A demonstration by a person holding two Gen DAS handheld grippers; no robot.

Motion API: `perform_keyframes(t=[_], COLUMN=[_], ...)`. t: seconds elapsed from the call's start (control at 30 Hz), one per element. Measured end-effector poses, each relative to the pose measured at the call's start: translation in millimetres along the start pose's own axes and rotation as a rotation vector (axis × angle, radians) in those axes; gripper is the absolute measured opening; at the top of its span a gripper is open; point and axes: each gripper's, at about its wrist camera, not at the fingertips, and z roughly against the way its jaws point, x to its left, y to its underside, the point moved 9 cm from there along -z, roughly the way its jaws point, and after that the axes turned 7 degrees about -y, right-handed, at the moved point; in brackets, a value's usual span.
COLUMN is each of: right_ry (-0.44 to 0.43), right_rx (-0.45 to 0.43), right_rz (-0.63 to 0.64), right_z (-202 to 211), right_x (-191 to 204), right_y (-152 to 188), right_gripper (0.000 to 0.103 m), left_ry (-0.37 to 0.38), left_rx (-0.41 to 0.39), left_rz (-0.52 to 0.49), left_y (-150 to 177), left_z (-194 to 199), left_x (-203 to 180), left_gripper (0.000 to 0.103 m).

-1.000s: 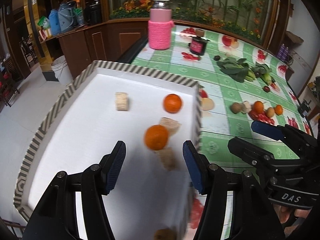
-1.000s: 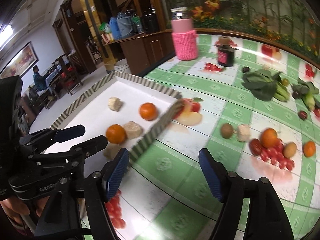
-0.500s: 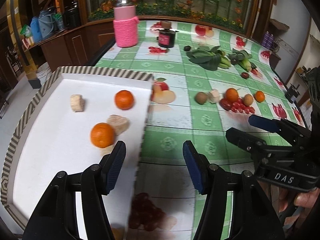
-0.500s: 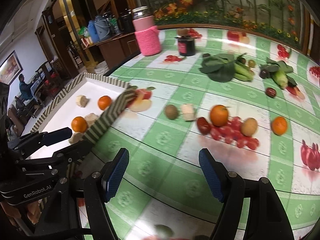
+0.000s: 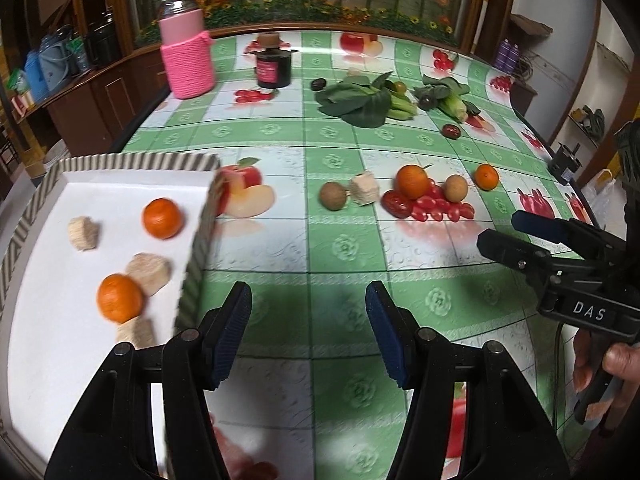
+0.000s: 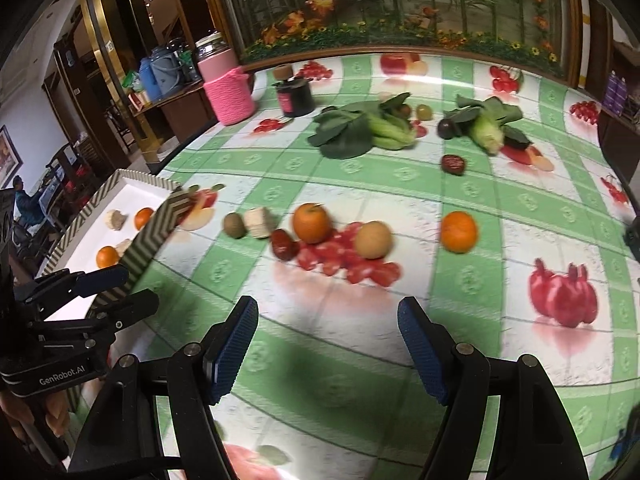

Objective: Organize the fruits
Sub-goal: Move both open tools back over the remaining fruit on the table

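A white tray [image 5: 52, 184] with a striped rim sits at the table's left and holds two oranges [image 5: 162, 218] and several beige chunks [image 5: 150, 268]. On the tablecloth lie a kiwi [image 5: 333, 196], a beige chunk [image 5: 364, 189], a big orange [image 5: 412, 181], a red date [image 5: 396, 204], a tan fruit [image 5: 456, 188] and a small orange [image 5: 486, 177]. My left gripper [image 5: 308, 330] is open and empty beside the tray's right rim. My right gripper [image 6: 328, 348] is open and empty, in front of the big orange [image 6: 312, 223].
A pink knitted jar [image 5: 186, 58] and a dark jar [image 5: 274, 68] stand at the back. Leafy greens [image 5: 360, 100], corn [image 5: 452, 104] and small dark fruits [image 5: 451, 131] lie beyond the fruit row. The table edge runs along the right.
Both grippers have swung right, from over the tray to over the tablecloth. The tray has shifted to the left of both views and the loose fruits have come nearer. Both jaws stay open.
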Motion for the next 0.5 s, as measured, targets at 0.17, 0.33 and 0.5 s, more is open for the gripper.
perform_keyframes(t=[0.17, 0.33, 0.5], right_ry=[0.010, 0.023, 0.022], right_rx=[0.000, 0.004, 0.004], right_rz=[-0.017, -0.006, 0.013], right_z=[1, -5, -14], right_x=[-20, -30, -30], right_y=[-4, -8, -14], right_gripper=[0.074, 0.074, 0.073], left_ry=[0.015, 0.029, 0.043], left_rx=[0.012, 0.013, 0.011], left_rz=[-0.029, -0.060, -0.084], left_y=[-9, -17, -28], left_z=[-11, -20, -30], left_x=[-10, -14, -15], left_gripper=[0.058, 0.058, 0.058])
